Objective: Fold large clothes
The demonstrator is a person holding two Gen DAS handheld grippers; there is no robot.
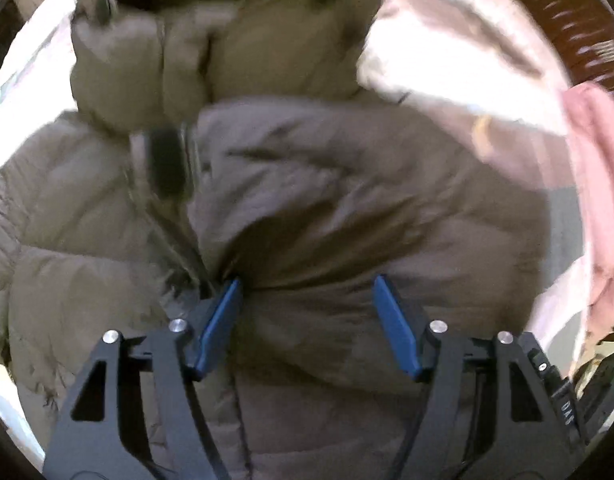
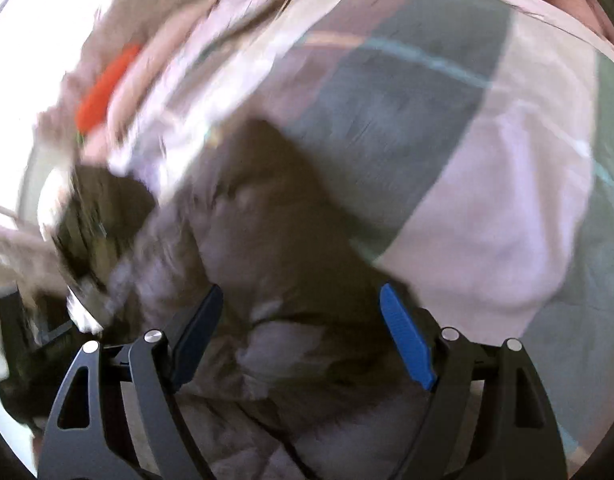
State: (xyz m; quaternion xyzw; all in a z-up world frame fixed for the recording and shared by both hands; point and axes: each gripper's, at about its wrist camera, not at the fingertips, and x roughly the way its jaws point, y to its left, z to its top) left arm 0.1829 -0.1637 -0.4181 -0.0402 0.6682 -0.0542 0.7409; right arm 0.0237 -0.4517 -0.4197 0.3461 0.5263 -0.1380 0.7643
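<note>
A large olive-brown puffer jacket [image 1: 307,184] fills the left wrist view, lying on a pale sheet with its zipper line [image 1: 167,184] running up the middle left. My left gripper [image 1: 307,284] is open, its blue pads pressed onto the padded fabric with a bulge between them. In the blurred right wrist view the same jacket [image 2: 275,264] lies under my right gripper [image 2: 301,294], which is open, with fabric between the wide-apart fingers.
A pink cloth [image 1: 599,184] hangs at the right edge. The bed cover [image 2: 487,200] has grey, green and pale lilac panels. A blurred orange object [image 2: 107,84] lies at the upper left. Dark wooden furniture [image 1: 567,20] stands at the far right.
</note>
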